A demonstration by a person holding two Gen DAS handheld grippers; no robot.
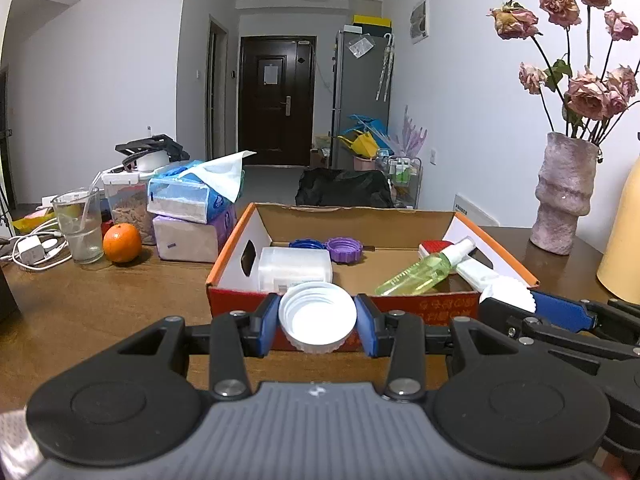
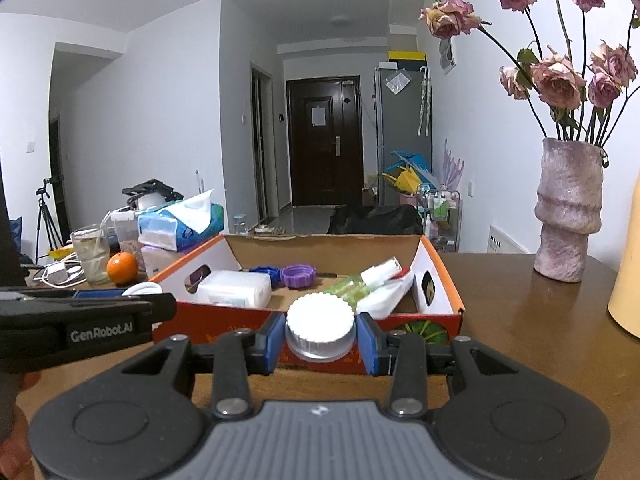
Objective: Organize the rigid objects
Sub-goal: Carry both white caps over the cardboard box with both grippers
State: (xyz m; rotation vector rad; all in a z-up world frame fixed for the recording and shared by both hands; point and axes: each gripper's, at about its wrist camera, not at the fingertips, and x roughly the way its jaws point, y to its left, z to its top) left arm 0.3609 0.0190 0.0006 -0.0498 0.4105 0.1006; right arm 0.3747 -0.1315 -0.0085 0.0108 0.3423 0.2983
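My left gripper (image 1: 317,322) is shut on a white bottle cap (image 1: 318,316), open side up, held just in front of the orange cardboard box (image 1: 344,306). My right gripper (image 2: 320,334) is shut on a second white ribbed cap (image 2: 320,326), top side up, also in front of the box (image 2: 224,322). Inside the box lie a white plastic case (image 1: 295,269), a blue lid (image 1: 306,244), a purple lid (image 1: 344,249), a green spray bottle (image 1: 424,269) and a white tube (image 1: 478,272). The right gripper also shows at the right of the left wrist view (image 1: 516,302).
On the brown table (image 1: 100,300) left of the box stand an orange (image 1: 122,242), a glass with a straw (image 1: 79,225), tissue packs (image 1: 194,208) and cables (image 1: 32,250). A pink vase of dried roses (image 2: 568,216) and a yellow object (image 2: 628,280) stand at the right.
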